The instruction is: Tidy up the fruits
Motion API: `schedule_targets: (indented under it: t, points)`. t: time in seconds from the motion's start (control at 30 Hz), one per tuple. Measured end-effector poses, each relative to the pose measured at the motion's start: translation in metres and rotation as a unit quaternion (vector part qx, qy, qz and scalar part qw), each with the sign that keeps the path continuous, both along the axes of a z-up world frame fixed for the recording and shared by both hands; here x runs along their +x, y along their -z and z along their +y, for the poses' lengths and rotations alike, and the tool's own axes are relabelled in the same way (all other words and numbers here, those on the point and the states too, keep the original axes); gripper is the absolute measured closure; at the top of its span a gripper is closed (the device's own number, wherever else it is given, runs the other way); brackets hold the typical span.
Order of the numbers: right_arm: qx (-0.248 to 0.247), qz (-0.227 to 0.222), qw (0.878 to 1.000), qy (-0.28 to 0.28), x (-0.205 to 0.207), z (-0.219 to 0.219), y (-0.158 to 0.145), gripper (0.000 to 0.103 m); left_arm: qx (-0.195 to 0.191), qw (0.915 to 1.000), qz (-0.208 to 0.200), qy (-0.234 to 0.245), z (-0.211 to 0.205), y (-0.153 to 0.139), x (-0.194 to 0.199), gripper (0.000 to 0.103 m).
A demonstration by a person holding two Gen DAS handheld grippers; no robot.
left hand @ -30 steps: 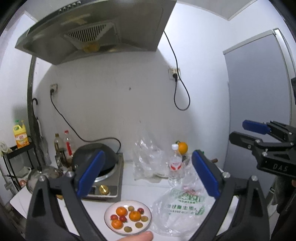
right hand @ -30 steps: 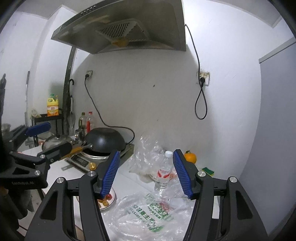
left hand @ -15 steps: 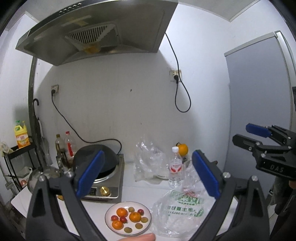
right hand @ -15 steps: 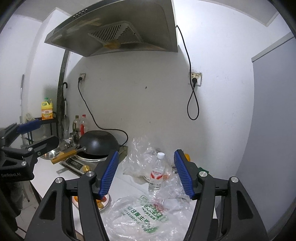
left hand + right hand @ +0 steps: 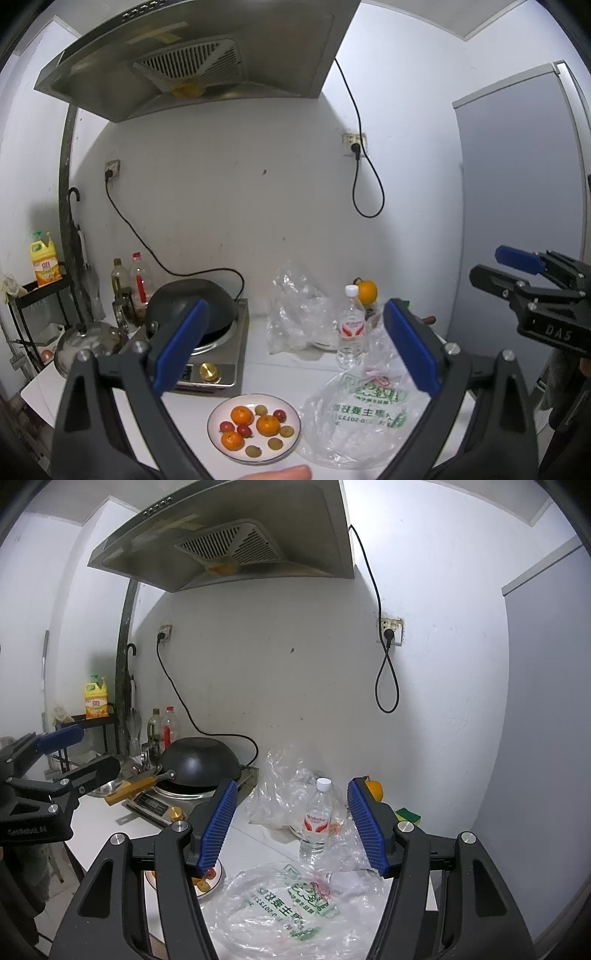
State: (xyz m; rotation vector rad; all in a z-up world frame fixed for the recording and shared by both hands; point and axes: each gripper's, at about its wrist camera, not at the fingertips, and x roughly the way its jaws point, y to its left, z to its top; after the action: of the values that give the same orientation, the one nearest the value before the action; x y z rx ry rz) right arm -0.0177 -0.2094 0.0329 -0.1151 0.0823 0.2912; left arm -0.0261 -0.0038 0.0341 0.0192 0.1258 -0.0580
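Fruit plate and plastic bag lay on a white kitchen counter, with two blue-padded grippers held above them.

Low in the left wrist frame, the white plate (image 5: 292,445) held three small oranges (image 5: 268,425), red fruits and green ones; just right of it lay the printed plastic bag (image 5: 360,417), its edge near the plate rim. The left gripper (image 5: 293,350) stood wide apart, holding nothing. The right gripper (image 5: 291,827) was likewise spread and empty, hovering over the bag, with the plate partly hidden behind its left finger. Behind, at frame centre, stood a water bottle (image 5: 350,325), a crumpled clear bag (image 5: 295,314), a lone orange (image 5: 366,291) and a black wok (image 5: 214,304) on a cooker.
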Motion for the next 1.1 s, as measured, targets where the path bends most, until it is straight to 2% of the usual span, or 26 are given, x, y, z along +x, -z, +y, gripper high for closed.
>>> schedule_targets:
  t: [1.1]
  points:
    - [-0.008, 0.008, 1.000, -0.003, 0.0070, 0.0052, 0.0036, 0.038, -0.019, 0.9998, 0.003, -0.002, 0.0051, 0.0019, 0.0062, 0.006]
